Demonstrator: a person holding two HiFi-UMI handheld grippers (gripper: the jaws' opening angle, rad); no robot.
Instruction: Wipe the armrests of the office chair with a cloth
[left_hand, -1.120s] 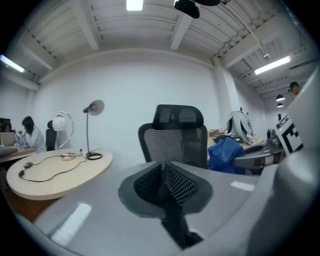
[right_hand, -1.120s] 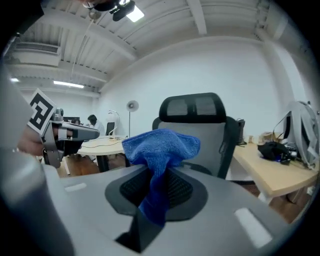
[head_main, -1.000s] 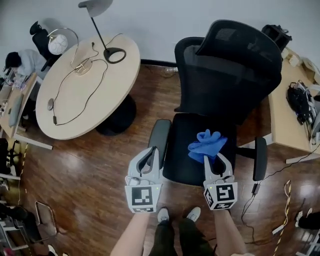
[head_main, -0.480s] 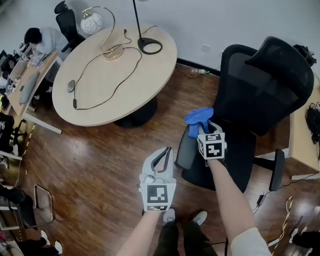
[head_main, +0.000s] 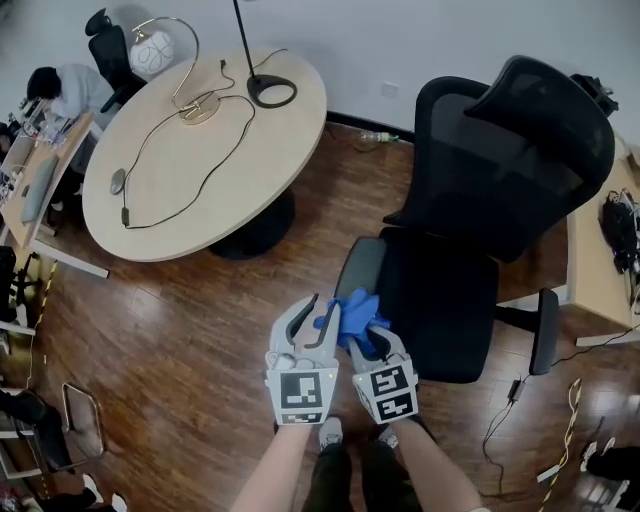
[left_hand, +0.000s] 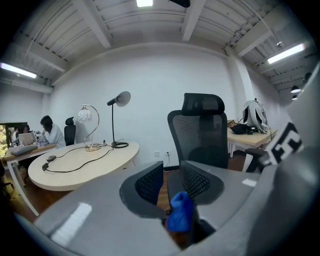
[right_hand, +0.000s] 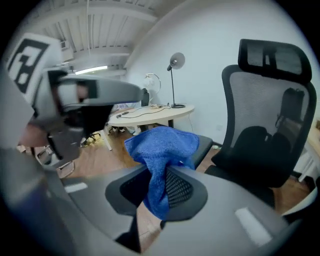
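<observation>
The black office chair (head_main: 440, 300) stands ahead of me, its left armrest (head_main: 358, 268) just beyond both grippers and its right armrest (head_main: 545, 330) far to the right. My right gripper (head_main: 362, 335) is shut on a bunched blue cloth (head_main: 350, 312), which hangs from its jaws (right_hand: 160, 150) near the front end of the left armrest. Close beside it on the left, my left gripper (head_main: 312, 315) has its jaws opening; its pads press on nothing. A bit of the blue cloth (left_hand: 181, 212) shows low in the gap between them.
A round wooden table (head_main: 200, 140) with a lamp and cable stands to the left of the chair. A person (head_main: 55, 85) sits at a desk at the far left. Another desk (head_main: 598, 240) flanks the chair's right. Cables (head_main: 560, 440) lie on the wooden floor.
The right gripper carried the cloth from over the seat across to the left armrest, then down beside the left gripper. The left jaws have spread apart.
</observation>
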